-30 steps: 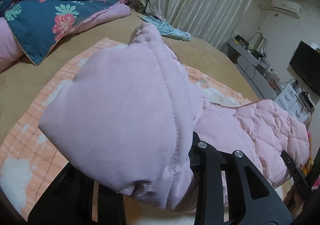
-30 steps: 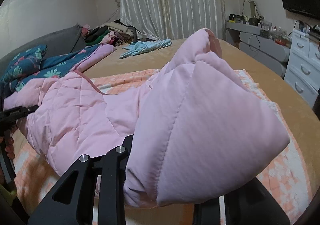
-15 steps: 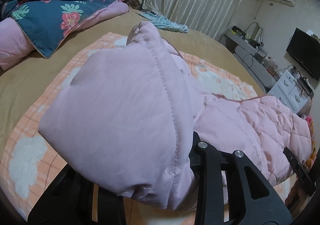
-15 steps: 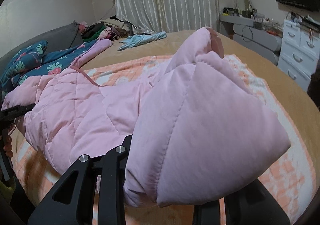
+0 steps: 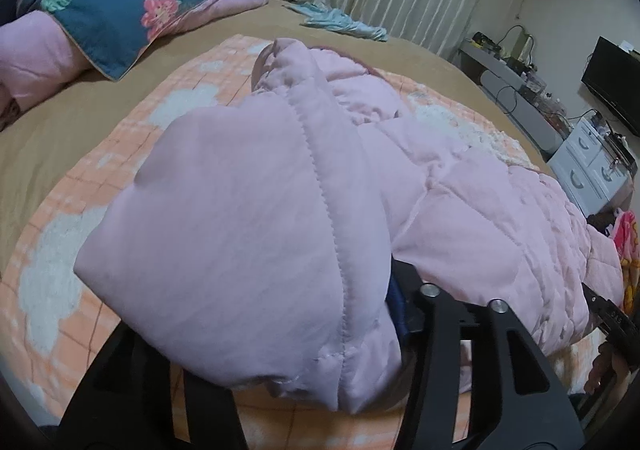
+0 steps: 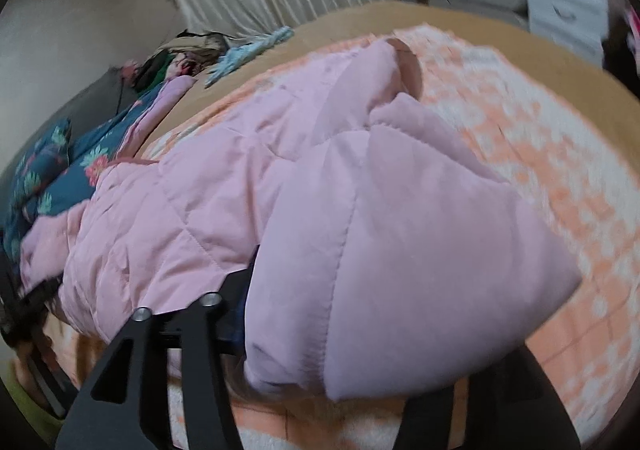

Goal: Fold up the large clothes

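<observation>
So both grippers had just let their fingers spread apart, and compared with a second back the pink quilted jacket [image 5: 280, 234] had come down a lot closer to the orange checked blanket [image 5: 52, 250] on the bed [image 5: 60, 129]. A second ago each corner of the jacket was bunched tight between pinched fingers and held up higher; by this moment the jaws on the left gripper [image 5: 304, 382] and the right gripper [image 6: 332, 378] had both been widening, with the fabric still sitting between them. Honestly I couldn't tell from either wrist view whether the pads were still pressing the padding or had already come off it, since the puffy cloth covered the fingertips completely. My read was that this was the release at the end of a fold: the held edge carried over and laid down on the rest of the jacket. In the left view the folded corner draped over the left finger and lay against the right one; in the right view it covered the right finger, with the quilted body [image 6: 192, 217] stretching away to the left across the blanket. The right view was blurred.
</observation>
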